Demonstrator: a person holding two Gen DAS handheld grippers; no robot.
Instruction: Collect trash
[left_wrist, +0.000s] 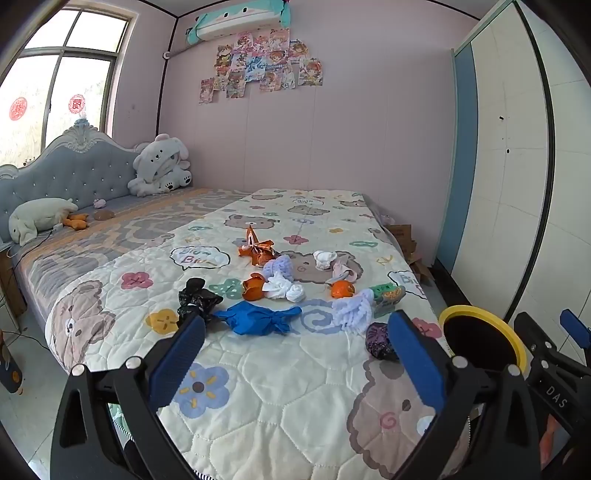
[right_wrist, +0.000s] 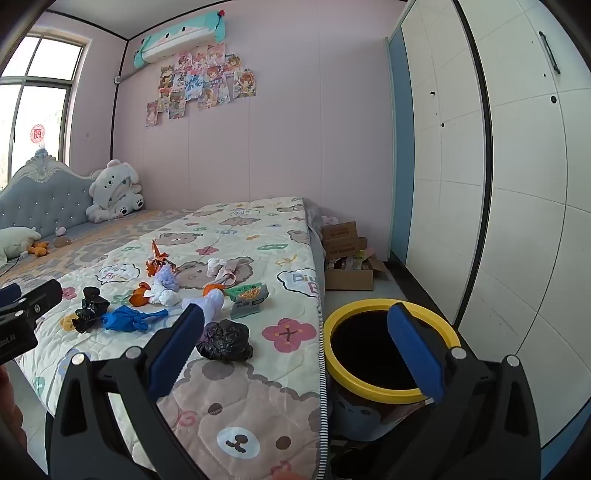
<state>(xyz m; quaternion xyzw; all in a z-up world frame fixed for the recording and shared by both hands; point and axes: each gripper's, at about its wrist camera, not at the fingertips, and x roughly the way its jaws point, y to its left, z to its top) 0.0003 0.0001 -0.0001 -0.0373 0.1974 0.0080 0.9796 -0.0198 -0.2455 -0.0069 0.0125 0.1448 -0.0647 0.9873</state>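
Several pieces of trash lie on the bed's quilt (left_wrist: 280, 398): a blue crumpled bag (left_wrist: 258, 317), a black bag (left_wrist: 195, 301), a dark bag (left_wrist: 378, 339) near the right edge, orange peel (left_wrist: 253, 288), white tissue (left_wrist: 282, 290), a green packet (left_wrist: 386, 293) and an orange wrapper (left_wrist: 255, 247). A yellow-rimmed bin (right_wrist: 391, 354) stands on the floor beside the bed. My left gripper (left_wrist: 295, 354) hangs open above the quilt's near end, holding nothing. My right gripper (right_wrist: 295, 350) is open too, between the dark bag (right_wrist: 225, 341) and the bin.
Plush toys (left_wrist: 162, 170) sit by the grey headboard (left_wrist: 74, 173) at the far left. A white wardrobe (right_wrist: 498, 184) lines the right wall. An open cardboard box (right_wrist: 349, 258) lies on the floor past the bin. A window (left_wrist: 55, 81) is at the left.
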